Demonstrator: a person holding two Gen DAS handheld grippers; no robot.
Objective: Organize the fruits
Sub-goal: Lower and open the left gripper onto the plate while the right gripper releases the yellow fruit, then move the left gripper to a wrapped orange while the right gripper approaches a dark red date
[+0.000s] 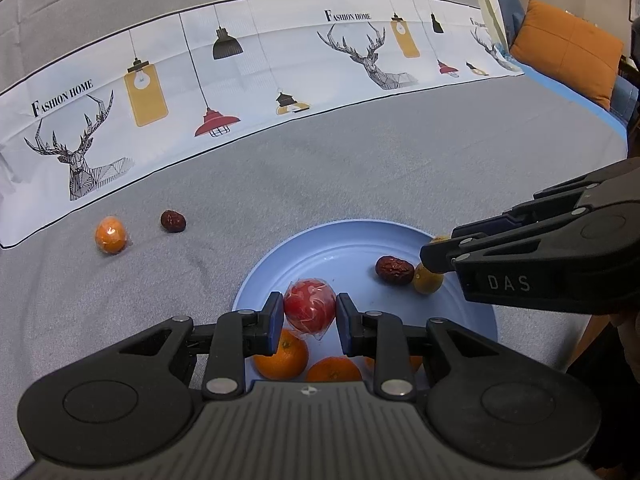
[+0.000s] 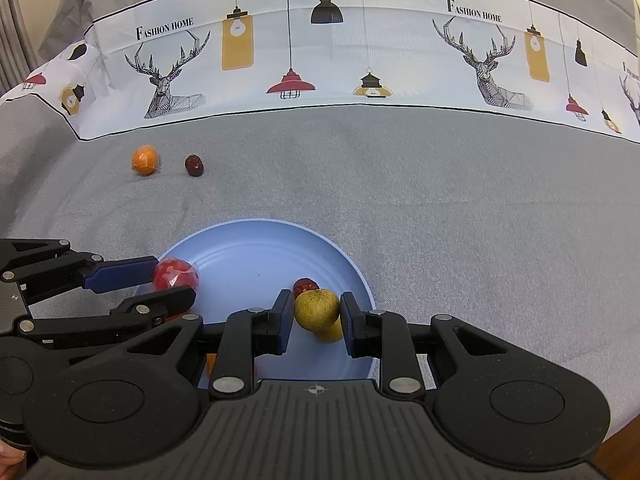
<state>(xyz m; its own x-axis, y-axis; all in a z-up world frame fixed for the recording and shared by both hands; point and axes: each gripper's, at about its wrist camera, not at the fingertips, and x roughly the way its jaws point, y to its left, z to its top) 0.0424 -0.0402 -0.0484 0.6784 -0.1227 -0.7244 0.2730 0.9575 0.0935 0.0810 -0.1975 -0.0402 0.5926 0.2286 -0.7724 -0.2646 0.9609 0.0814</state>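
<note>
A blue plate [image 1: 340, 246] [image 2: 260, 248] lies on the grey cloth. My left gripper [image 1: 309, 305] [image 2: 174, 280] is shut on a red fruit in clear wrap [image 1: 309, 307] [image 2: 176, 276] over the plate's near left part. My right gripper [image 2: 316, 307] [image 1: 440, 246] is shut on a yellow-green fruit [image 2: 317, 309] over the plate's right side. Another yellow fruit [image 1: 428, 279] [image 2: 331, 333] and a red date [image 1: 394, 270] [image 2: 304, 285] lie in the plate beside it. Two oranges [image 1: 282, 354] [image 1: 334, 370] rest at the plate's near edge, partly hidden by my left gripper.
A wrapped orange [image 1: 111, 235] [image 2: 145, 160] and a dark red date [image 1: 173, 221] [image 2: 194, 165] sit on the cloth far left of the plate. A white printed cloth strip [image 1: 256, 72] [image 2: 360, 48] runs along the back. An orange cushion [image 1: 568, 52] stands at far right.
</note>
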